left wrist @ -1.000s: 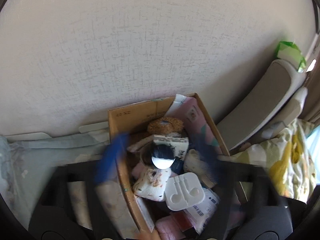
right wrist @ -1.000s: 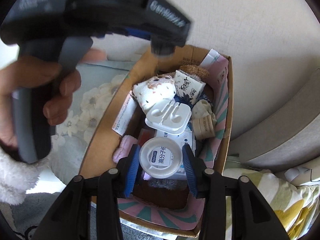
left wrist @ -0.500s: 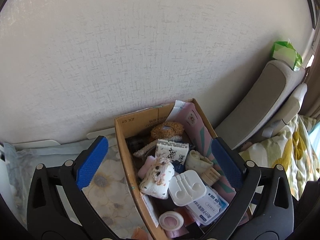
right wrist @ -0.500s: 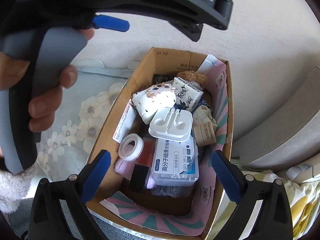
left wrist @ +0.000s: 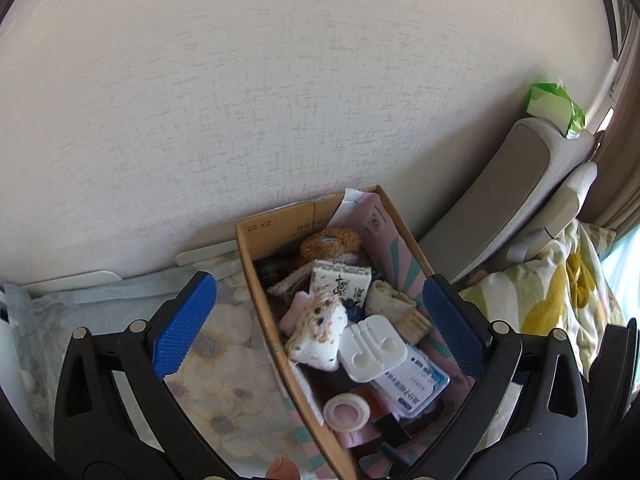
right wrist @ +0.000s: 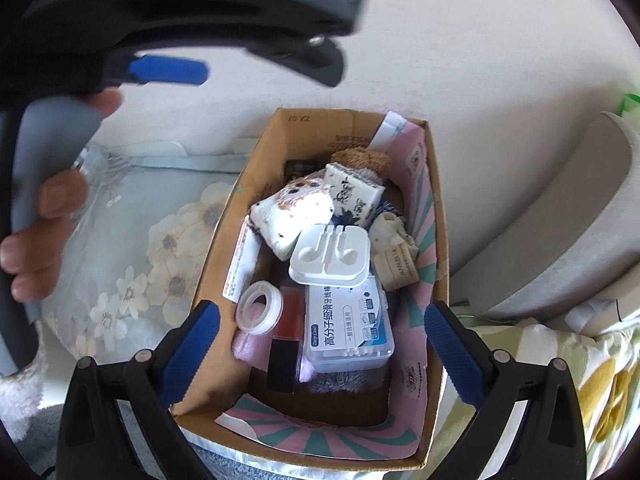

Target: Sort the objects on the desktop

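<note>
Item: cardboard box [right wrist: 438, 248], sitting in the centre of both views against a pale wall [left wrist: 240, 100], on a floral cloth [left wrist: 224, 364] that is filling the lower left of the left wrist view.

Contents, all lying inside the box:
- tape roll [right wrist: 260, 308], clear, lying flat at the box's left side, just beside a red-and-black block [right wrist: 286, 340]
- floss pick box [right wrist: 346, 324], blue and white, lying lower centre
- white earphone case [right wrist: 330, 256], resting partly on the floss pick box
- spotted plush piece [right wrist: 292, 212], leaning above the case
- printed tissue pack [right wrist: 352, 192], upper centre
- brown fuzzy roll [right wrist: 360, 158], sitting at the far end

My left claw [left wrist: 320, 328] is hanging over the box, spread wide, gripping nothing. My right claw [right wrist: 320, 352] is likewise spread wide and empty, framing the box's near half. My left hand [right wrist: 44, 216] is showing at the left edge of the right wrist view.
</note>
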`<state>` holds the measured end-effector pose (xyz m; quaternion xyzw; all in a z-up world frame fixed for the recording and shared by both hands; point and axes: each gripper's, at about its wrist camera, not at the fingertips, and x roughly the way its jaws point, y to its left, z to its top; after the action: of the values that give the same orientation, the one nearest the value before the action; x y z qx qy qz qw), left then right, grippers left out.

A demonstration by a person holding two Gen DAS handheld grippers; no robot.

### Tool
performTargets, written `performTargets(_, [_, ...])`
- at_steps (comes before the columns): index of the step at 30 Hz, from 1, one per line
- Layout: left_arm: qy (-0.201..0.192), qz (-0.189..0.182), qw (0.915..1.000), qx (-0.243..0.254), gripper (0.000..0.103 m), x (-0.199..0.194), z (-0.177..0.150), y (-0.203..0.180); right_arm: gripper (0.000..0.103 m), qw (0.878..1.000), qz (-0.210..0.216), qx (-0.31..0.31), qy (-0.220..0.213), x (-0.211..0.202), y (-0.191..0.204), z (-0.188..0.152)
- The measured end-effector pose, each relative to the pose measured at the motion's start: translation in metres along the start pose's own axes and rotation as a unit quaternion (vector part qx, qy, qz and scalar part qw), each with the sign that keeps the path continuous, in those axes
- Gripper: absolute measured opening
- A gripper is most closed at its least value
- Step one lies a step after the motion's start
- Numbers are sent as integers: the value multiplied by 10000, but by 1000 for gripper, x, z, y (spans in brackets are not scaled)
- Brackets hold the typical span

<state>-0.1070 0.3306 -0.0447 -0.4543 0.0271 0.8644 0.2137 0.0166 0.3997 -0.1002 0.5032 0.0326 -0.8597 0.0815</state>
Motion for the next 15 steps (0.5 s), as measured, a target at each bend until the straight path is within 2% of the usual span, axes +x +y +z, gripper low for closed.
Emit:
performTargets(8, [166, 158, 9997, -66, 103, -17, -4, 28, 102, 9995, -132, 269, -35, -1, 10, 5])
performTargets(15, [-65, 380, 9992, -135, 103, -40, -12, 62, 102, 9984, -127, 542, -73, -2, 29, 19])
